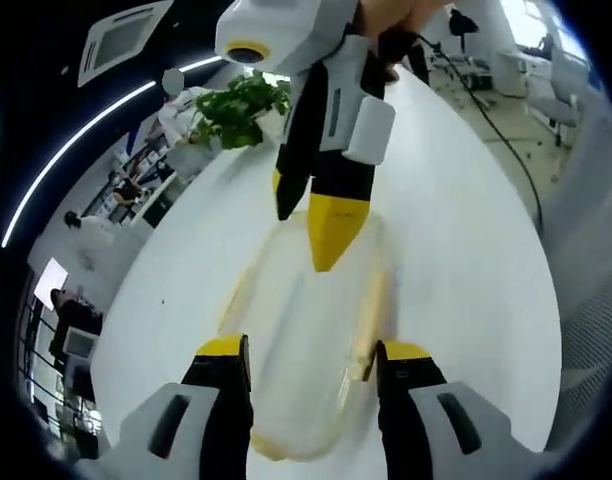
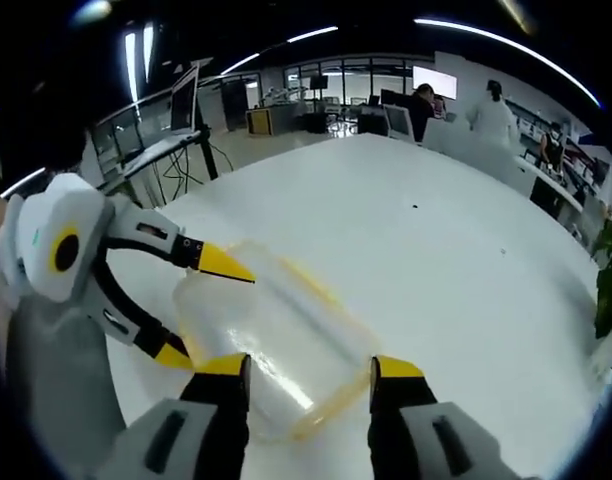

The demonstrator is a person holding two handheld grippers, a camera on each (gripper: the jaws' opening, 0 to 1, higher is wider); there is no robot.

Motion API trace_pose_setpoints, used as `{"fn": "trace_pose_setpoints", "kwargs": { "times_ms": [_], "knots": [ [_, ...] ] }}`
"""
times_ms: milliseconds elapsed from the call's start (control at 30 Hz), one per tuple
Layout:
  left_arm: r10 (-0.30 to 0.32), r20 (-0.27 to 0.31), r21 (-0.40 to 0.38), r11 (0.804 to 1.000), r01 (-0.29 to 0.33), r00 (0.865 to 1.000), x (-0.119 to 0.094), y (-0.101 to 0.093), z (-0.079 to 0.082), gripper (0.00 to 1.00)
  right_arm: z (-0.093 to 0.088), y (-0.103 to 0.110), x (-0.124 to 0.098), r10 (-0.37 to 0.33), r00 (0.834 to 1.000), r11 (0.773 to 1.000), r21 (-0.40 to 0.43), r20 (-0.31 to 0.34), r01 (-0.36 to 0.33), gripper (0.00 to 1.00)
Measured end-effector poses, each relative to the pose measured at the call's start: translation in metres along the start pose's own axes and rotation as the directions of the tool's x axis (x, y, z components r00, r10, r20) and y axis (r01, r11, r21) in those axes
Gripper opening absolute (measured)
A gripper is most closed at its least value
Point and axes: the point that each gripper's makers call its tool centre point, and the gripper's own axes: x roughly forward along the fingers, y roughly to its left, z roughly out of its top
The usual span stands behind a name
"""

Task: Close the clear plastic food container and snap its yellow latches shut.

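The clear plastic food container (image 1: 306, 340) lies flat on the white table (image 1: 466, 260), its lid down on the body and its yellow latches (image 1: 369, 325) showing as pale yellow strips along the long edges; in the blur I cannot tell whether they are snapped shut. In the left gripper view the left gripper (image 1: 311, 362) stands with its yellow-tipped jaws apart, one on either side of the container's near end, and whether they touch its walls I cannot tell. The right gripper (image 1: 308, 228) comes in from the far side, jaws apart, with one yellow tip down over the lid near the far end. In the right gripper view the same container (image 2: 271, 335) sits between the spread jaws of the right gripper (image 2: 311, 372), and the left gripper (image 2: 201, 310) reaches in from the left, jaws open around the far end. Beyond the table are a potted plant (image 1: 241, 108), desks with monitors (image 2: 184, 98) and people (image 2: 491, 118) in the background
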Motion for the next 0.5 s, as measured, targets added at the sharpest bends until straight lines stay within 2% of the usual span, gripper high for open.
{"fn": "trace_pose_setpoints", "kwargs": {
  "times_ms": [300,500],
  "knots": [
    [0.026,-0.020,-0.025,0.999,-0.026,0.999,-0.009,0.028,-0.026,0.47,0.029,0.006,0.029,0.030,1.000,0.999,-0.033,0.004,-0.029,0.46],
    [0.025,0.000,-0.028,0.999,-0.025,1.000,-0.008,0.046,-0.038,0.47,0.043,0.002,0.043,0.029,0.999,0.999,-0.037,0.016,-0.029,0.46]
  ]
}}
